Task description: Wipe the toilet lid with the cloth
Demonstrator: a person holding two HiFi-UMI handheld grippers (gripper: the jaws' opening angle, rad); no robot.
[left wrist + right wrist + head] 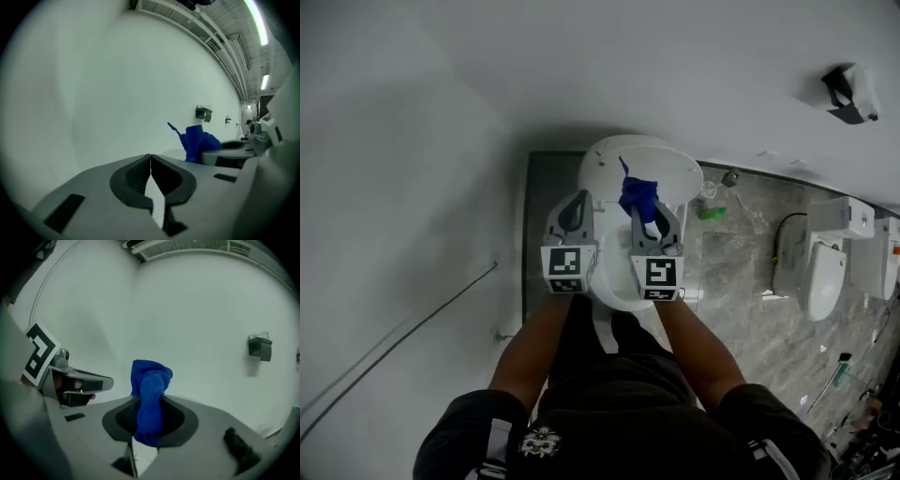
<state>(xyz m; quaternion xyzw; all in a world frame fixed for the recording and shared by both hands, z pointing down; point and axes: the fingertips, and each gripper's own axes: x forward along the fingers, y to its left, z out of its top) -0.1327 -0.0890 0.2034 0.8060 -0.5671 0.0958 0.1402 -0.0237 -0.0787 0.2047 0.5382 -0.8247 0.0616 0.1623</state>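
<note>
— Head view?
— Blue cloth [638,195] bunched over the white toilet lid [605,161], pinched in the right tongs [649,216]; contact with the lid unclear. Left tongs [576,208] just beside.
— Left gripper view?
— Shut tip to tip, nothing between; cloth off to the right.
— Right gripper view?
— Clamped on the cloth's middle, tuft standing above. Likely soft, light, limp, unbreakable; best gripped by a thick bunch, leaving loose fabric for wiping.
</note>
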